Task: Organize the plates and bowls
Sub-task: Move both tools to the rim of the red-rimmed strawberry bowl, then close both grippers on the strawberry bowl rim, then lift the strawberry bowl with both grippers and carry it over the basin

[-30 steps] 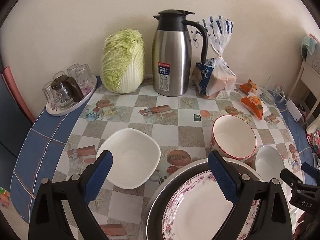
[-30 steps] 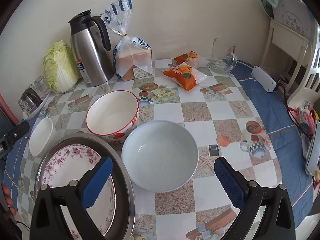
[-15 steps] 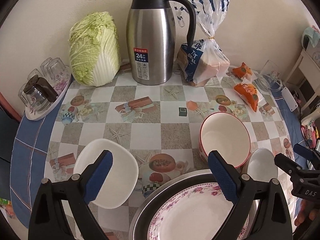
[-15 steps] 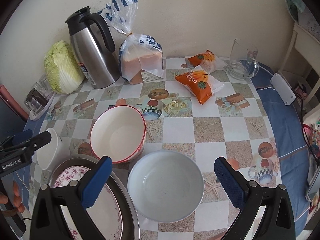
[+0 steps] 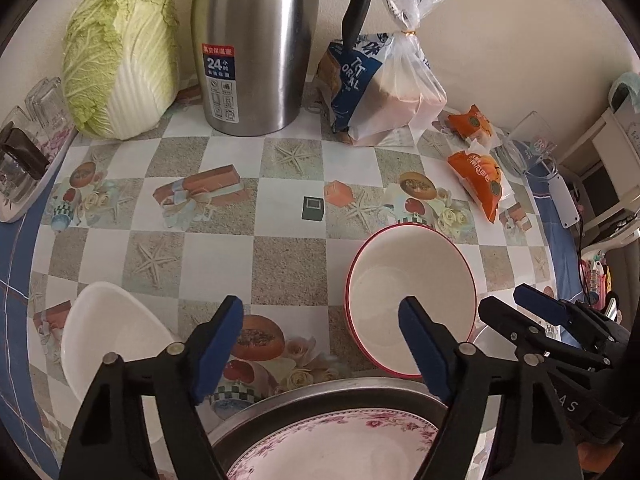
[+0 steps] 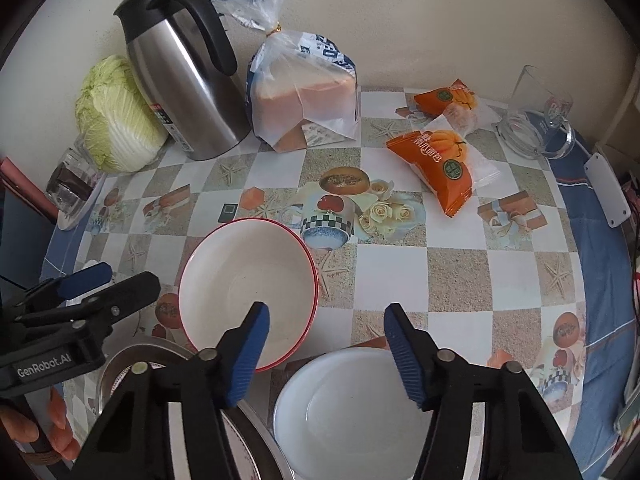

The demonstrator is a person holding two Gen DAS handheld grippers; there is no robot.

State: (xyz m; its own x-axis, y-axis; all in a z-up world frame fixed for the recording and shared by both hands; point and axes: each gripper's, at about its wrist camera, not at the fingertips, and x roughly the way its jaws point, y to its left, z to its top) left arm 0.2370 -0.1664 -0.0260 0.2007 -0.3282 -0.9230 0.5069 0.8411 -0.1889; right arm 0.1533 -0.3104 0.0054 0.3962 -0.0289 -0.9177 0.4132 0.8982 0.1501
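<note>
A red-rimmed white bowl (image 5: 412,300) (image 6: 248,292) stands mid-table. My left gripper (image 5: 320,340) hangs over its left rim, right pad above the bowl's inside, left pad over the tablecloth. Its jaws are closing and no pad presses on the bowl. My right gripper (image 6: 326,352) straddles the bowl's right rim, also closing, with no pad touching. A white square bowl (image 5: 112,340) lies to the left. A pale round bowl (image 6: 352,412) sits under the right gripper. A floral plate (image 5: 340,448) rests in a metal tray (image 6: 132,356) at the near edge.
Along the back wall stand a cabbage (image 5: 120,52), a steel thermos jug (image 5: 256,48) and a bagged loaf (image 5: 384,92). Orange snack packs (image 6: 440,164) and a glass mug (image 6: 536,120) lie at the back right. A tray of glasses (image 5: 24,160) sits far left.
Both grippers have moved forward over the table and tipped further down. Their jaws have narrowed. The red-rimmed bowl now sits right at both sets of fingertips.
</note>
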